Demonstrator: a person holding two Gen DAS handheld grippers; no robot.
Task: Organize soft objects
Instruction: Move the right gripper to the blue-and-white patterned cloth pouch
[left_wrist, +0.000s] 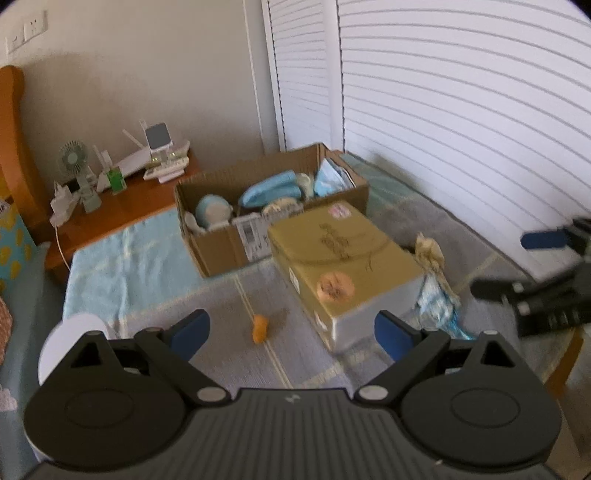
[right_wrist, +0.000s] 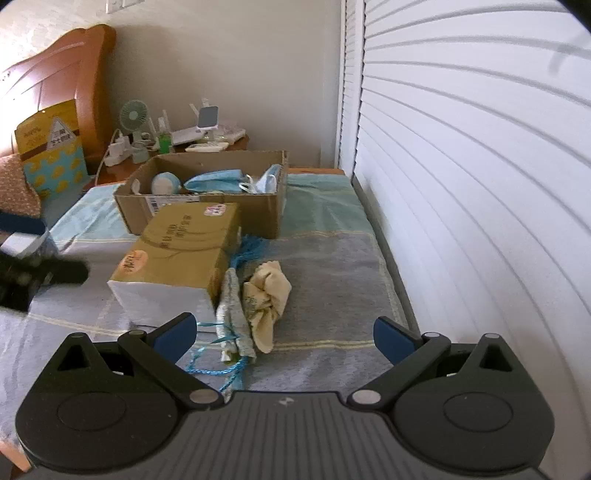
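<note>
The cream cloth (right_wrist: 266, 300) lies crumpled on the bed (right_wrist: 332, 258), just right of the closed gold box (right_wrist: 181, 247), touching a blue-stringed pouch (right_wrist: 234, 306). Our right gripper (right_wrist: 285, 336) hovers near it, jaws wide and empty. Our left gripper (left_wrist: 291, 332) is wide and empty too. We should pinch the thick middle, then lift to the open cardboard box (right_wrist: 207, 199) behind. The gold box's writing is too blurry to read.
</note>
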